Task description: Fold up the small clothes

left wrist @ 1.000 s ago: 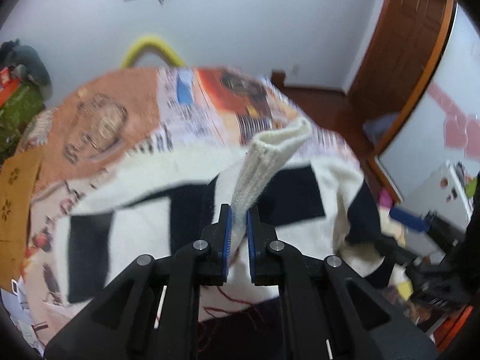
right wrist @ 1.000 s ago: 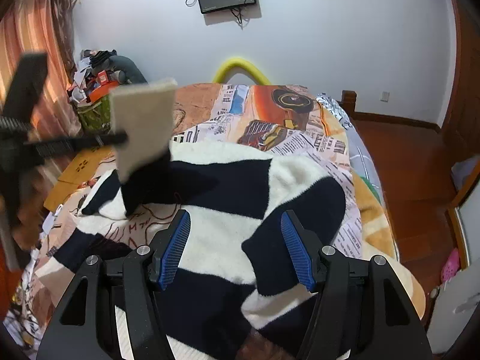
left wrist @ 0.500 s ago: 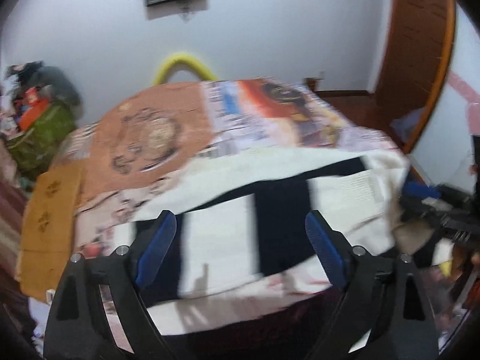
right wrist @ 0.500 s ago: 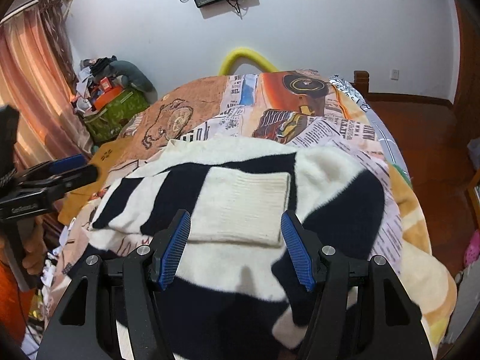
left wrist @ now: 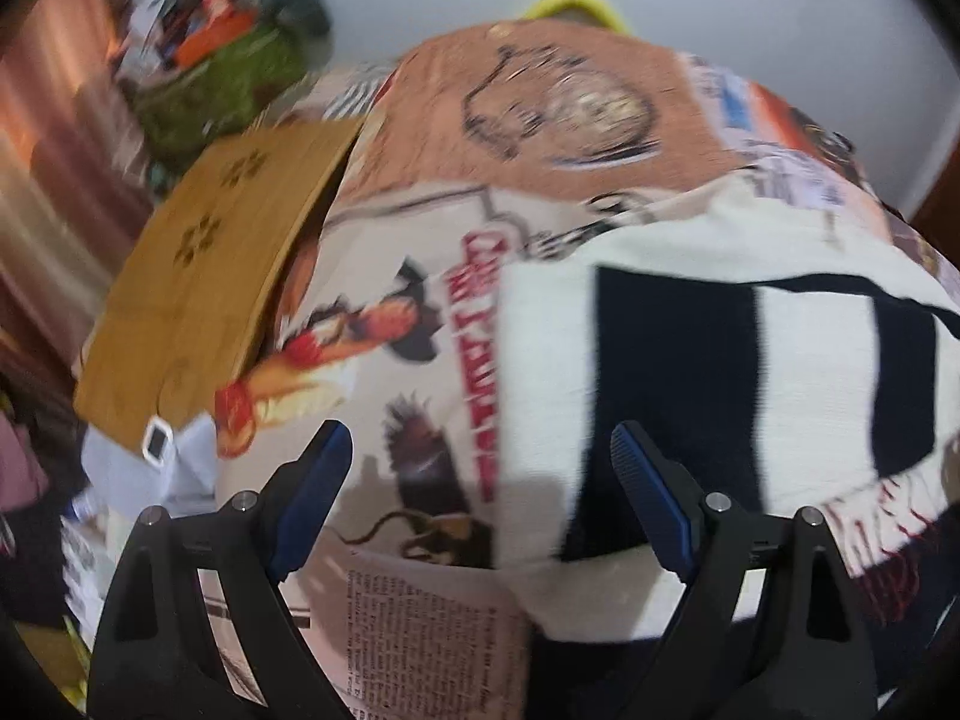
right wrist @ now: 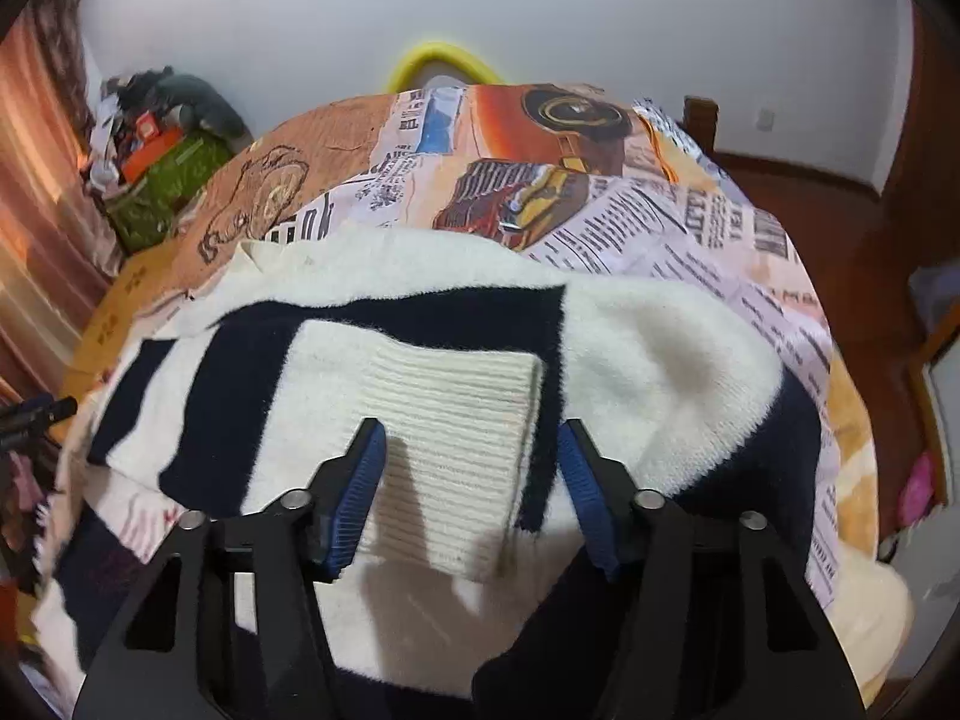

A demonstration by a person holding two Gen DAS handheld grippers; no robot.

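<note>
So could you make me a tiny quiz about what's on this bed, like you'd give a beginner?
1. True or false: the ribbed cuff lies folded over the black-and-white sweater.
2. What lies under the sweater? A) bare mattress B) printed bedspread C) towel
3. Fill in: the left gripper holds ____.

Key: 1 true. 2 B. 3 nothing; it is open over the bedspread and the sweater's edge, while the right gripper is closing either side of the cuff.
</note>
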